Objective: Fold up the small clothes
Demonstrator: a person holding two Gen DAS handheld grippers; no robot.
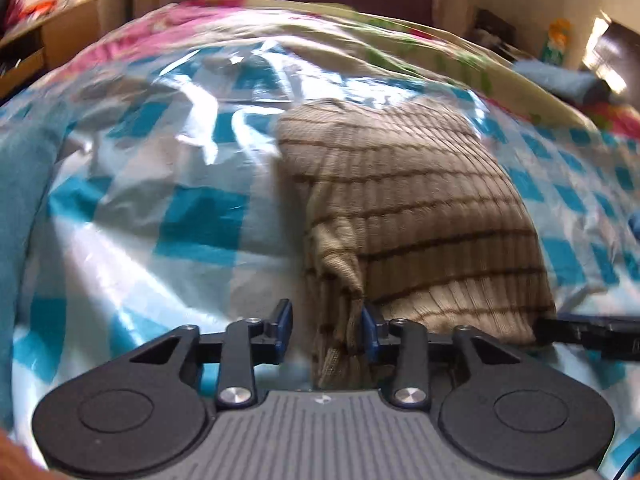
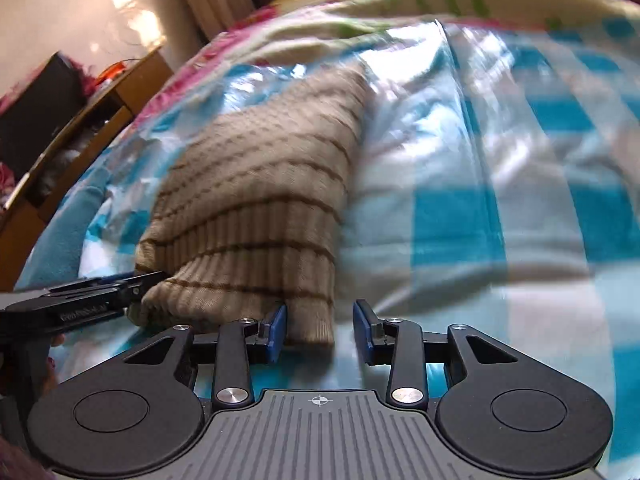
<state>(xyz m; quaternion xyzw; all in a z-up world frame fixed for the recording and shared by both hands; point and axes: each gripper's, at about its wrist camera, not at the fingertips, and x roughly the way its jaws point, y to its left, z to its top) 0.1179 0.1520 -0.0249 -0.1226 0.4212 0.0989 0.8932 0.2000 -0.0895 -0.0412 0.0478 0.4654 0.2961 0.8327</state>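
Observation:
A beige ribbed knit garment with thin brown stripes lies bunched on a shiny blue-and-white checked sheet. My left gripper is open at the garment's near left edge. A hanging fold of the knit lies between its blue pads, against the right pad and apart from the left one. My right gripper is open at the near right corner of the garment. That corner lies against its left pad, and a gap separates it from the right pad. Each view shows the other gripper at the hem's far end.
A floral blanket lies across the back of the bed. A teal cloth sits at the left edge, and a blue cloth lies at the back right. A wooden cabinet stands beside the bed on the left.

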